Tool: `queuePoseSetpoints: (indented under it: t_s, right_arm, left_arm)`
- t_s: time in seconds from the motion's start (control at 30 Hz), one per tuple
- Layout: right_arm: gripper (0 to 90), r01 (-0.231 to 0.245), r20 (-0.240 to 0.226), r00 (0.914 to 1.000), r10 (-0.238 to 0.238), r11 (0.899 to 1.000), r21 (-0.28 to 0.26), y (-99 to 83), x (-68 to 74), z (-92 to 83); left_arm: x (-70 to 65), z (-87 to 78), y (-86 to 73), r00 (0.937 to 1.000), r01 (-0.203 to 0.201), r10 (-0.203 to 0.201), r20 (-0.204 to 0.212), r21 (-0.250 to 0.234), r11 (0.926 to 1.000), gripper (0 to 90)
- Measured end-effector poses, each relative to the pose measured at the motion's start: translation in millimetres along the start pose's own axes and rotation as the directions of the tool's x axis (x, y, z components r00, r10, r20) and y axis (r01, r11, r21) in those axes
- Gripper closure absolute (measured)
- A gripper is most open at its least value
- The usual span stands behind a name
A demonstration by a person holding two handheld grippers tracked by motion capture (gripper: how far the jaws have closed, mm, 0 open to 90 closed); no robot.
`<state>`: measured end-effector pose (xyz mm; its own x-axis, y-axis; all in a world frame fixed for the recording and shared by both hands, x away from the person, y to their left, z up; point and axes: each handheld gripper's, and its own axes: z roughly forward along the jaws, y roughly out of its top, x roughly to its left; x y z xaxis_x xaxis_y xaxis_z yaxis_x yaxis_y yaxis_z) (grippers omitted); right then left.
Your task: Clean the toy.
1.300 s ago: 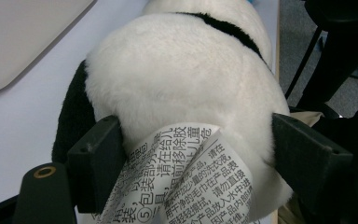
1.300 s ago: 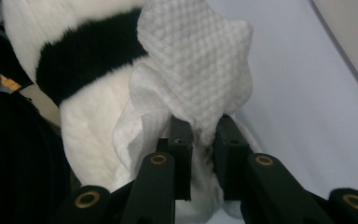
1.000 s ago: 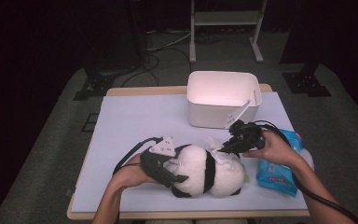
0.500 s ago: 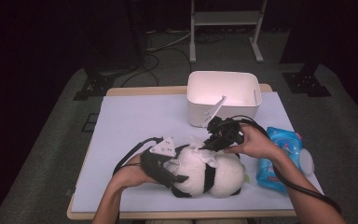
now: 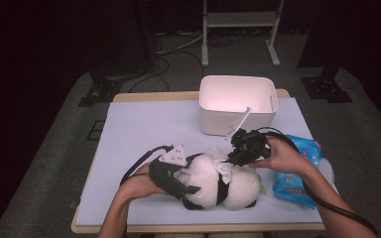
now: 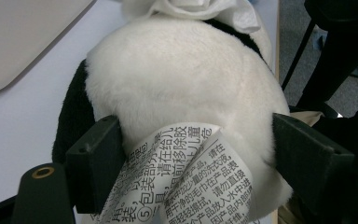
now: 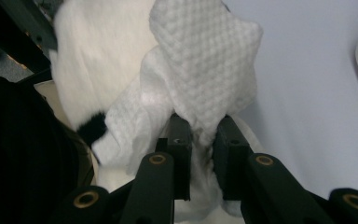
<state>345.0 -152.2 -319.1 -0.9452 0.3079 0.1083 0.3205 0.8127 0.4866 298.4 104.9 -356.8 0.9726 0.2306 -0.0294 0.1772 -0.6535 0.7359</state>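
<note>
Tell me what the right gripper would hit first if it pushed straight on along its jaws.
Probably the panda plush toy: the right gripper, shut on a white wet wipe, points at the white fur just behind it. Depth is hard to judge, so the lilac table mat beyond is possible.

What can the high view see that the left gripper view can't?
High view alone: the white bin, the blue wipes pack and the right gripper pinching a white wipe. Left gripper view alone: the printed tag between the jaws pressed on the toy. Both: the panda toy and the table.
</note>
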Motion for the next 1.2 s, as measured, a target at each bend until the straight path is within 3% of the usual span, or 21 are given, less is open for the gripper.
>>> queuePoseSetpoints:
  t_s: [0.23,0.6,0.77,0.87,0.97,1.2]
  right_arm:
    - [77.8,-0.052,-0.005,0.9986,0.052,0.998,-0.034,-29.5,-6.4,-11.5]
    - [78.3,-0.021,-0.003,0.9998,0.021,0.998,-0.061,-36.6,3.7,-3.7]
    - [78.5,-0.008,0.004,1.0,0.008,0.997,-0.078,-41.0,10.2,-3.2]
    - [78.7,0.001,0.003,1.0,-0.001,0.996,-0.088,-44.0,13.9,-3.1]
    - [78.8,0.004,-0.002,1.0,-0.004,0.996,-0.091,-46.5,16.2,-2.9]
    - [79.3,0.027,0.015,0.9996,-0.025,0.996,-0.085,-47.1,21.7,-1.8]
  left_arm:
    - [0.7,-0.3,2.1,1.0,0.003,-0.003,0.007,0.008,1.0,19.5]
    - [6.8,-7.9,14.5,0.9991,0.039,-0.039,0.016,0.005,0.9992,9.9]
    - [12.6,-5.5,29.0,0.9989,0.041,-0.042,0.019,0.027,0.9988,8.4]
    - [14.7,1.3,36.2,0.9984,0.035,-0.038,0.041,0.057,0.9978,6.9]
    - [15.6,6.5,39.8,0.9967,0.033,-0.039,0.071,0.079,0.9963,5.5]
    - [18.9,15.4,44.9,0.9949,0.043,-0.054,0.085,0.129,0.9907,2.0]
